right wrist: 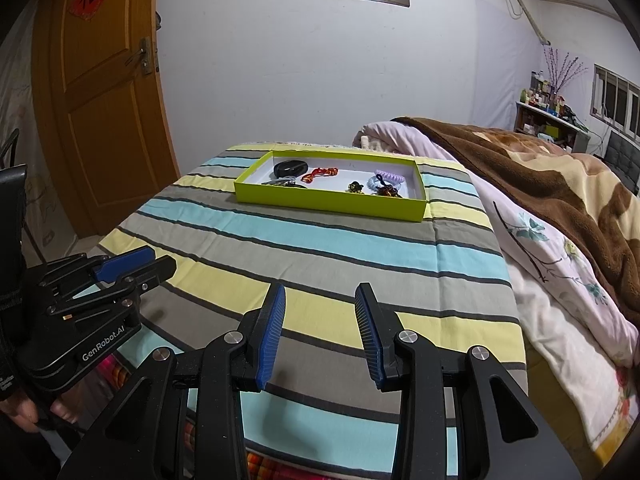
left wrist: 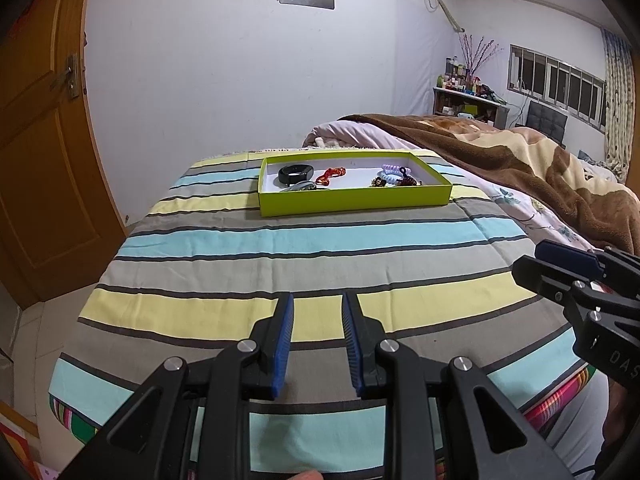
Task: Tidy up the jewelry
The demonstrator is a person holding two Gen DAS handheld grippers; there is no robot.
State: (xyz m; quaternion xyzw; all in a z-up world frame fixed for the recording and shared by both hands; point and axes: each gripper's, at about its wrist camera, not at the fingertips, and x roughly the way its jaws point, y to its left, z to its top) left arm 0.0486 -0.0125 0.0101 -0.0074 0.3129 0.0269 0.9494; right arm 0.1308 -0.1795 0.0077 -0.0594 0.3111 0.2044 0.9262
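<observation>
A lime green tray (left wrist: 352, 199) (right wrist: 328, 205) sits on the far part of a striped cloth (left wrist: 304, 264) (right wrist: 320, 256). It holds a black band (left wrist: 295, 175) (right wrist: 291, 168), a red-orange piece (left wrist: 330, 175) (right wrist: 319, 174), coiled lilac and blue hair ties (left wrist: 394, 173) (right wrist: 386, 180), a dark gold charm (right wrist: 355, 187) and some grey pieces (left wrist: 301, 186). My left gripper (left wrist: 318, 300) is open and empty, low over the near cloth. My right gripper (right wrist: 320, 292) is open and empty, beside the left one.
A brown and cream blanket (left wrist: 540, 168) (right wrist: 560, 168) and a floral quilt (right wrist: 560, 272) lie to the right. A wooden door (left wrist: 44, 152) (right wrist: 104, 112) stands at the left. A cluttered shelf (left wrist: 468, 96) is at the far right.
</observation>
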